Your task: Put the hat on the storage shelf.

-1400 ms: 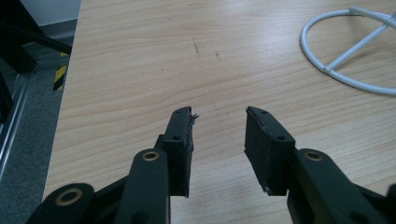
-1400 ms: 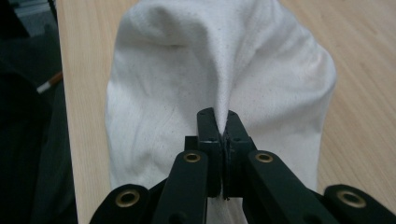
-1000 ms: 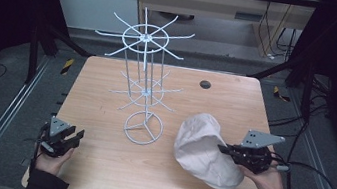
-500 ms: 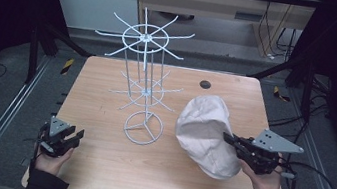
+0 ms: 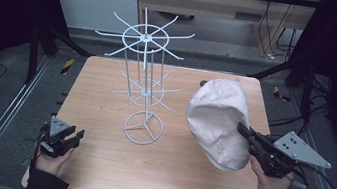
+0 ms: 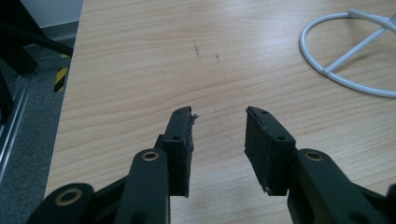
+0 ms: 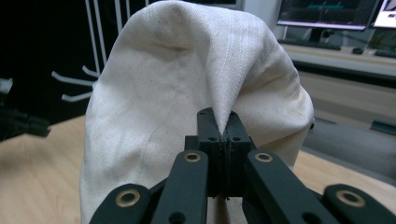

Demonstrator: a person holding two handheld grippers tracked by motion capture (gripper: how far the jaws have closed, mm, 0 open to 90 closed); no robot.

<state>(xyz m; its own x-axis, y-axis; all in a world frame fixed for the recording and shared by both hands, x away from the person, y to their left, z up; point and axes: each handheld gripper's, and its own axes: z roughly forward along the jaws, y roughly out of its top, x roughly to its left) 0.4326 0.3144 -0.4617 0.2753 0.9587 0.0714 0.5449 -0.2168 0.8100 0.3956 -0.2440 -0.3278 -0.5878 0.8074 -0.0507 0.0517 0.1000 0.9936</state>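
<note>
I had the right gripper (image 5: 246,132) clamped tight on a fold of the cream cloth cap (image 5: 219,121), its jaws pressed together with the fabric pinched between them. In the right gripper view the cap (image 7: 187,98) ballooned up above the closed fingertips (image 7: 223,122), hanging from that one pinched fold and lifted off the table (image 5: 105,95). From above, the cap sat over the right part of the tabletop, in front of my right hand (image 5: 272,183), with its lower edge near the wood; I could not tell whether that edge touched. The cap was to the right of the white wire rack (image 5: 143,78) and apart from it, not hung on any of the prongs.

The rack stood upright near the middle of the table on its round wire base (image 5: 144,127), with two tiers of spokes fanning out from the central post.

My left gripper (image 5: 69,138) rested at the near left corner of the table, well apart from the cap. In the left gripper view its jaws stood partly apart with nothing between them, only bare wood (image 6: 140,70) showing past the pads (image 6: 180,149), and the rack's base ring (image 6: 345,56) lay ahead to the right.
</note>
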